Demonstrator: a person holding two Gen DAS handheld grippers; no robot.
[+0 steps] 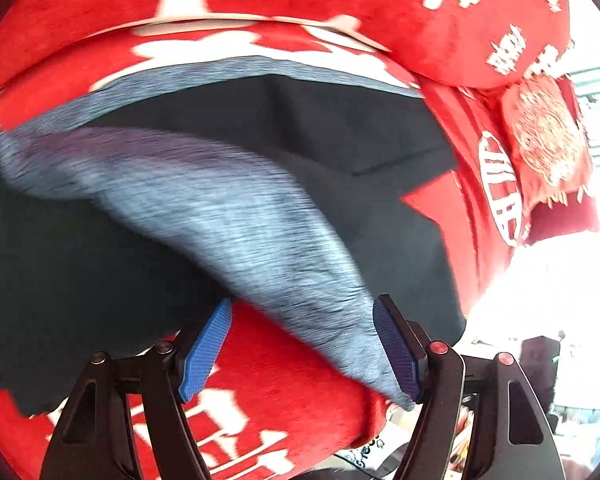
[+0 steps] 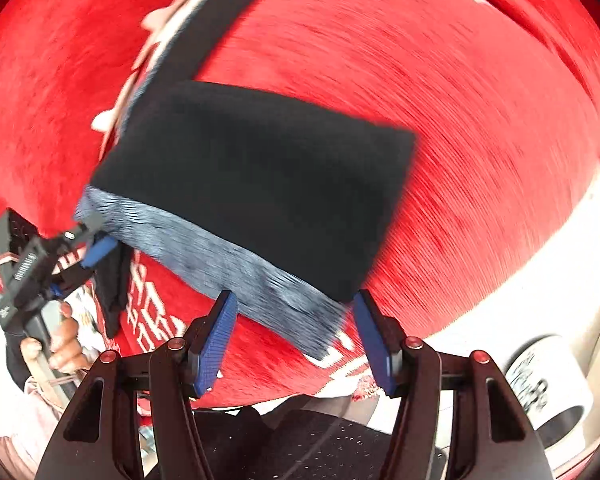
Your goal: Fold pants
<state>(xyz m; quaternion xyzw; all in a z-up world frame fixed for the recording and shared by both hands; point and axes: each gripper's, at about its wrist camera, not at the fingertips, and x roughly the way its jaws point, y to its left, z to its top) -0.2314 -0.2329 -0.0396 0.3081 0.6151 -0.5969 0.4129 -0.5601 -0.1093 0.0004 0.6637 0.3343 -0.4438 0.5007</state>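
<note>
Dark pants with a grey-blue waistband lie on a red blanket. Left gripper: jaws wide apart, waistband draped against the right pad, not pinched. Right gripper: jaws wide, waistband edge just ahead between the tips, nothing gripped. Frames blurred.

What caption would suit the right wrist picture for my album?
Open right gripper over dark pants with a grey band, on a red blanket.
</note>
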